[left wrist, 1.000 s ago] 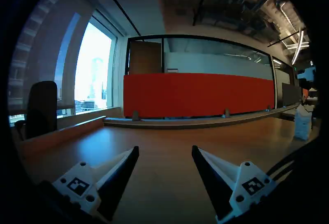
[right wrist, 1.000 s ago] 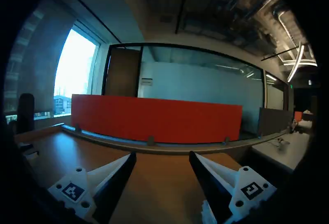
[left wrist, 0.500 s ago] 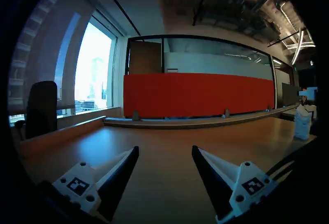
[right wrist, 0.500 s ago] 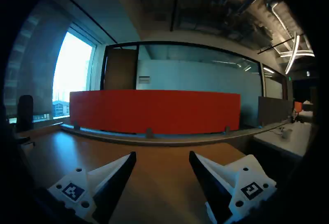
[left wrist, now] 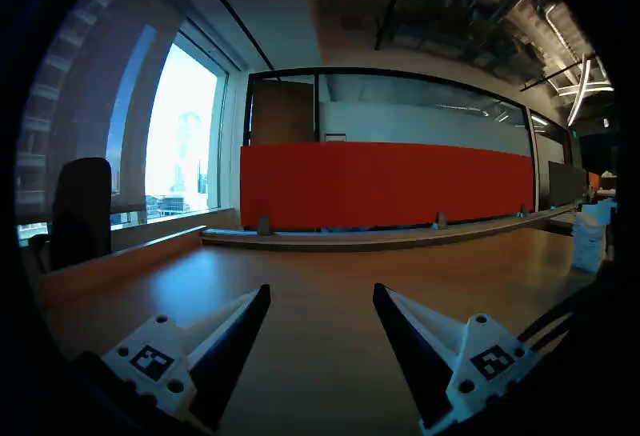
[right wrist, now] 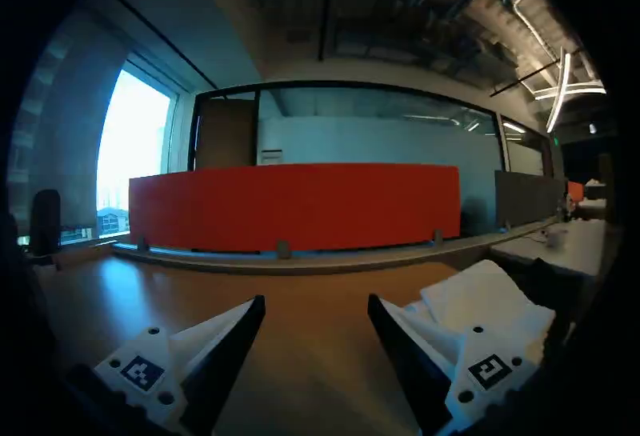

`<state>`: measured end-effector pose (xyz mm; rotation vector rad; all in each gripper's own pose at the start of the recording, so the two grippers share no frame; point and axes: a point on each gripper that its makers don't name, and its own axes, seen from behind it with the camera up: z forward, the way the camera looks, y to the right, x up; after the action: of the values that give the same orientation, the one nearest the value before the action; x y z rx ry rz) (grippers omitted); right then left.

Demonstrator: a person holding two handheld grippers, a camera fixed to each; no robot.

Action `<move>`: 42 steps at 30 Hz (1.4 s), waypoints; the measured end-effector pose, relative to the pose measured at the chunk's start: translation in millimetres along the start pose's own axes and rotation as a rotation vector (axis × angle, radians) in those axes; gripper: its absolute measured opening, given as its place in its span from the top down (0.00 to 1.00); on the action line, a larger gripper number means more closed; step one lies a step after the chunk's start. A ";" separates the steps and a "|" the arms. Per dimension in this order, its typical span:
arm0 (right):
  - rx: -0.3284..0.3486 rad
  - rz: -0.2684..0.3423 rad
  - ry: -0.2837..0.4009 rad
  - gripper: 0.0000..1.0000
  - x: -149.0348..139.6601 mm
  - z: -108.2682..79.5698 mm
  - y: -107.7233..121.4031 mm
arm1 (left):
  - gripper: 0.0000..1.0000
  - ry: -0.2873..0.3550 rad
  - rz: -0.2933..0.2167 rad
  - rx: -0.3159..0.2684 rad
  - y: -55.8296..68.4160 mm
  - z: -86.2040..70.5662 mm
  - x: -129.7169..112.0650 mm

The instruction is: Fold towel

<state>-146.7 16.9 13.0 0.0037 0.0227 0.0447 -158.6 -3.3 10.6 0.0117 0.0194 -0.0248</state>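
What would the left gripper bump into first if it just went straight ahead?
Probably nothing nearby. The left gripper is open, with bare table ahead of it. Going straight, it would likely meet the low ledge at the table's far edge, under the red divider panel, though depth is unclear.

Right gripper view:
- White towel (right wrist: 488, 296) is partly hidden behind the right-hand finger (right wrist: 436, 356) of the right gripper (right wrist: 315, 298).
- Its near edge and far-right side run out into the dark rim.
- Towel-to-finger contact: cannot tell. Layer count: cannot tell.
- Small objects (right wrist: 554, 238) on the far white table (right wrist: 580, 254) are too small to identify.

Left gripper view:
- White stack (left wrist: 590, 240) at far right is clipped by the edge and too small to say what it is.
- Dark chair (left wrist: 80, 212): base hidden behind the table (left wrist: 120, 264).
- Cable (left wrist: 552, 324) beside the left gripper (left wrist: 320, 287) runs off into the dark.

Both gripper bodies are cut off at the bottom edge.
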 end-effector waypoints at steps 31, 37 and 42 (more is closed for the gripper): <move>0.032 -0.034 -0.007 0.01 -30.6 -6.5 -16.2 | 0.05 0.000 0.000 0.000 0.8 0.5 -0.9; 0.031 -0.033 -0.007 0.01 -30.2 -6.5 -15.9 | 0.05 0.000 0.000 0.000 0.7 0.5 -1.1; 0.029 -0.033 -0.007 0.00 -29.6 -6.7 -15.5 | 0.05 0.000 0.000 0.000 0.6 0.5 -0.9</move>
<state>-175.7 0.1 7.0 0.0326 0.0168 0.0116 -159.5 -2.7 11.1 0.0115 0.0197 -0.0249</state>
